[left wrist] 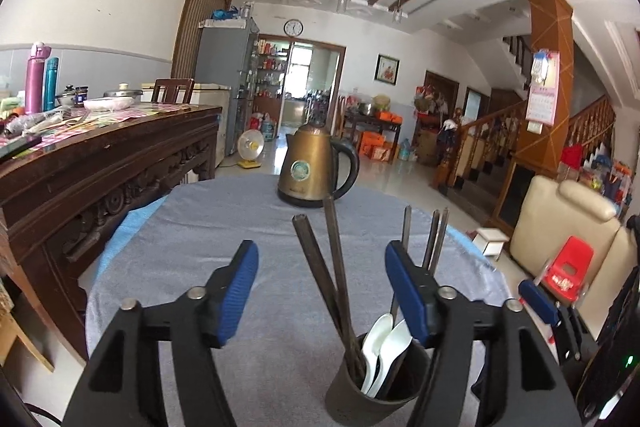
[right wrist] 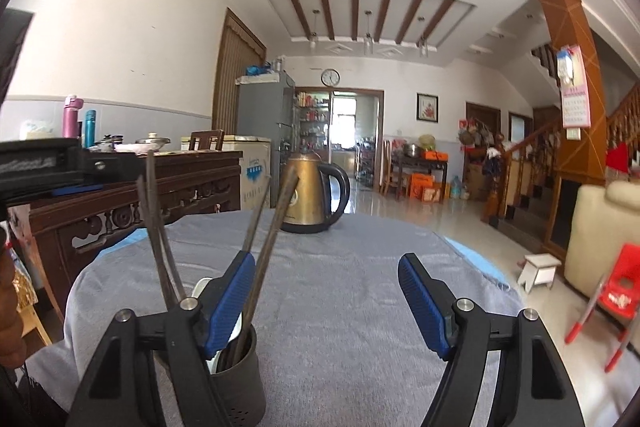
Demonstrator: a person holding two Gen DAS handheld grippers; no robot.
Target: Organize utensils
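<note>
A dark utensil cup (left wrist: 376, 383) stands near the front of the grey-clothed table (left wrist: 240, 227). It holds several dark chopsticks (left wrist: 320, 267) and white spoons (left wrist: 384, 343). My left gripper (left wrist: 320, 271) is open and empty, just behind and above the cup. In the right wrist view the cup (right wrist: 240, 375) sits at lower left behind the left finger, with chopsticks (right wrist: 272, 239) fanning upward. My right gripper (right wrist: 326, 281) is open and empty to the right of the cup. The right gripper's blue pad shows in the left wrist view (left wrist: 538, 301).
A brass kettle (left wrist: 316, 167) stands at the table's far edge; it also shows in the right wrist view (right wrist: 312, 193). A carved wooden sideboard (left wrist: 100, 167) with bottles and dishes is on the left. A cream sofa (left wrist: 568, 227) and a red chair (left wrist: 568, 267) are on the right.
</note>
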